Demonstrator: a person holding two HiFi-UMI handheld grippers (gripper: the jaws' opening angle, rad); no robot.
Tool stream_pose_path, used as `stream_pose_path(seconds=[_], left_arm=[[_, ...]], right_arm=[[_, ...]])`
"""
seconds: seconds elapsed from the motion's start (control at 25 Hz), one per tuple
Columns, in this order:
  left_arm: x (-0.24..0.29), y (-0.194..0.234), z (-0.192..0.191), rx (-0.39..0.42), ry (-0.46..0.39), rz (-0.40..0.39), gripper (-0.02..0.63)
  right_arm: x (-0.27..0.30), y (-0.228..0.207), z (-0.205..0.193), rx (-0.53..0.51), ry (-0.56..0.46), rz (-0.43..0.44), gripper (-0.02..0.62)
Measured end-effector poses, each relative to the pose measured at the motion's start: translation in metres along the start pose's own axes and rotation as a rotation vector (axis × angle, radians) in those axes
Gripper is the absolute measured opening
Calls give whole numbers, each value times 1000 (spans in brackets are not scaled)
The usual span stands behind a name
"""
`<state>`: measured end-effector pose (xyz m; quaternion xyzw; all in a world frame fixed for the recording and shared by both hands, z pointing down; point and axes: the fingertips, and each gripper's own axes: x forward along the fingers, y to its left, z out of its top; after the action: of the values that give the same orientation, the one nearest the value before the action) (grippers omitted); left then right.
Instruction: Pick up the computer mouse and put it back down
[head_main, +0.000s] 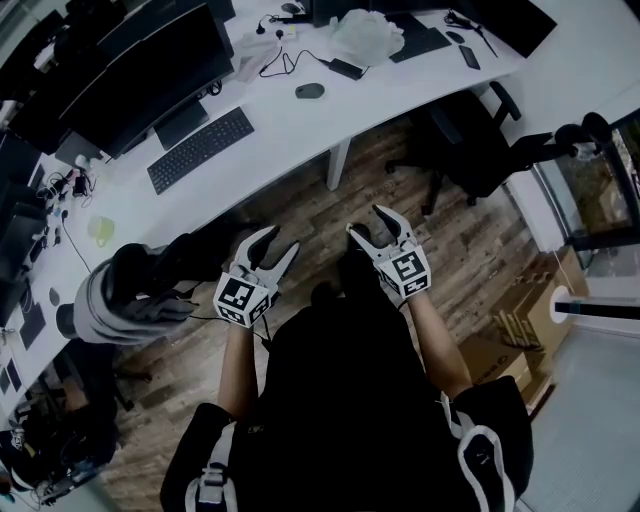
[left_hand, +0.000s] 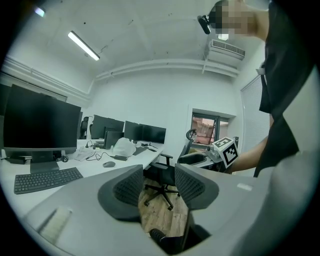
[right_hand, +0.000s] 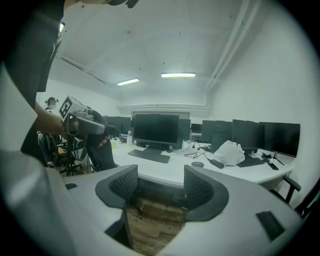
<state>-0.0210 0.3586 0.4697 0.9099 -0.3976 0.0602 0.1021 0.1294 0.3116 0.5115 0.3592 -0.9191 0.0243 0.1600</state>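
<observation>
Computer mouse (head_main: 310, 90) sits on the white desk (head_main: 280, 150), right of the keyboard (head_main: 200, 148) and near-left of the white bag (head_main: 366, 38), with bare desktop between it and the near desk edge. Left gripper (head_main: 284, 240) and right gripper (head_main: 366, 220) both have jaws wide with nothing between them. They're side by side over wood floor (head_main: 320, 215), well short of the desk edge, with a black office chair (head_main: 470, 150) to the right.

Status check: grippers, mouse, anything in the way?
Left gripper and right gripper open, empty, short of the desk. Mouse untouched on desk. No obstruction seen.
</observation>
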Motion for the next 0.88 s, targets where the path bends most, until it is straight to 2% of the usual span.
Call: stream_pose_path(seconds=[0.48,0.88], left_arm=[[21,2,-4,-14,26,-2,201],[54,25,-3,-53,51,22,199]], right_arm=[[10,-19,-8,15,13,14,293],[45,-50,-11,29,29,61,293]])
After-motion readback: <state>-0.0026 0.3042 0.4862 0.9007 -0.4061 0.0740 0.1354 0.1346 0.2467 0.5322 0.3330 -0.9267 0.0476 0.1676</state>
